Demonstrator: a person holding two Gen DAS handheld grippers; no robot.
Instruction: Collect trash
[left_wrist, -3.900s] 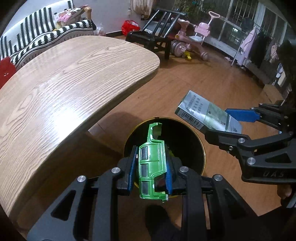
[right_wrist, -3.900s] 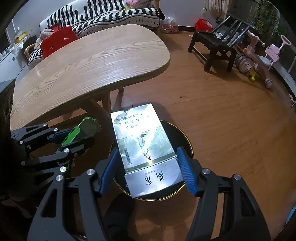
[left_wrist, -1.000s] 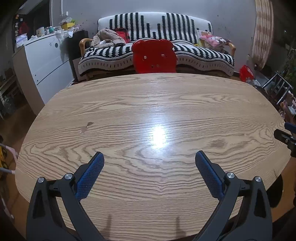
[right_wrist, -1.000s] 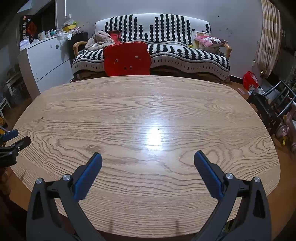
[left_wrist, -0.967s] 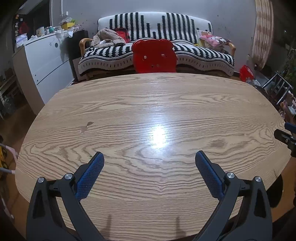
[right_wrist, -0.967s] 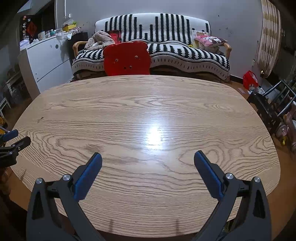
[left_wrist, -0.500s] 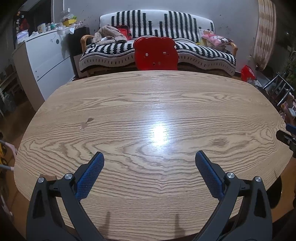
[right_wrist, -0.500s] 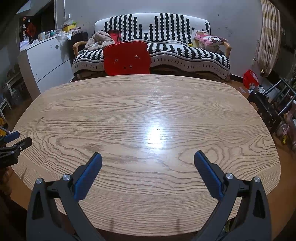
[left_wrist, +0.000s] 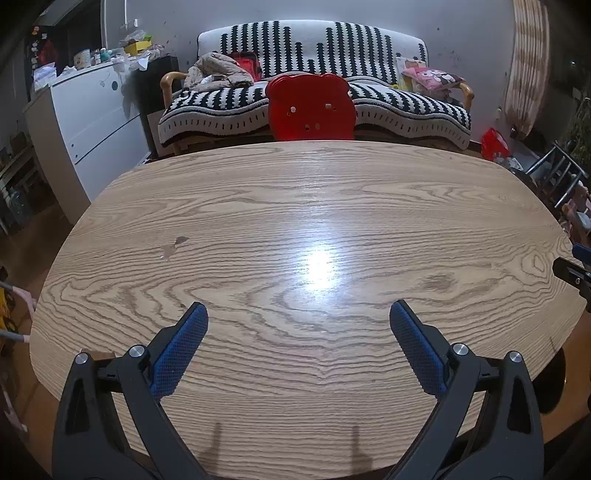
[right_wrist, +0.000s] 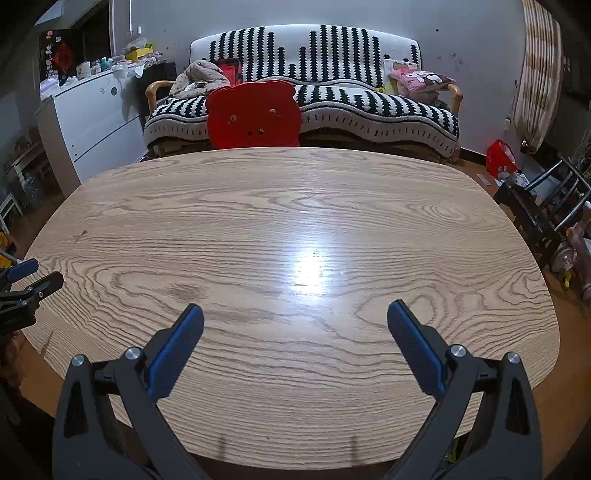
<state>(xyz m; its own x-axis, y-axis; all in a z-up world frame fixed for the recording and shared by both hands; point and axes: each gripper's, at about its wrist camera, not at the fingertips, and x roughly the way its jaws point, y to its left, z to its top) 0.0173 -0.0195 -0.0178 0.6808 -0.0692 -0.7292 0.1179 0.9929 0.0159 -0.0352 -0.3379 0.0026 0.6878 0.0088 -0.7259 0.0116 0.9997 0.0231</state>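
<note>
My left gripper (left_wrist: 298, 343) is wide open and empty, held over the near edge of the wooden table (left_wrist: 258, 206). My right gripper (right_wrist: 295, 341) is also wide open and empty over the near edge of the same table (right_wrist: 258, 206). The right gripper's tip shows at the right edge of the left wrist view (left_wrist: 576, 266). The left gripper's tip shows at the left edge of the right wrist view (right_wrist: 26, 280). No piece of trash shows in either view. A dark rounded shape (left_wrist: 552, 384), perhaps the bin, peeks out below the table's right edge.
A red bear-shaped chair back (left_wrist: 310, 107) stands behind the table's far edge. A black-and-white striped sofa (left_wrist: 369, 74) is behind it. A white cabinet (left_wrist: 92, 122) stands at the left. A black chair (right_wrist: 543, 210) and toys are on the floor at the right.
3.9 s ago the grippers held a green toy car and a silver carton over a black bin; both are now open and empty, facing the table. Over the last second both views have pulled back slightly.
</note>
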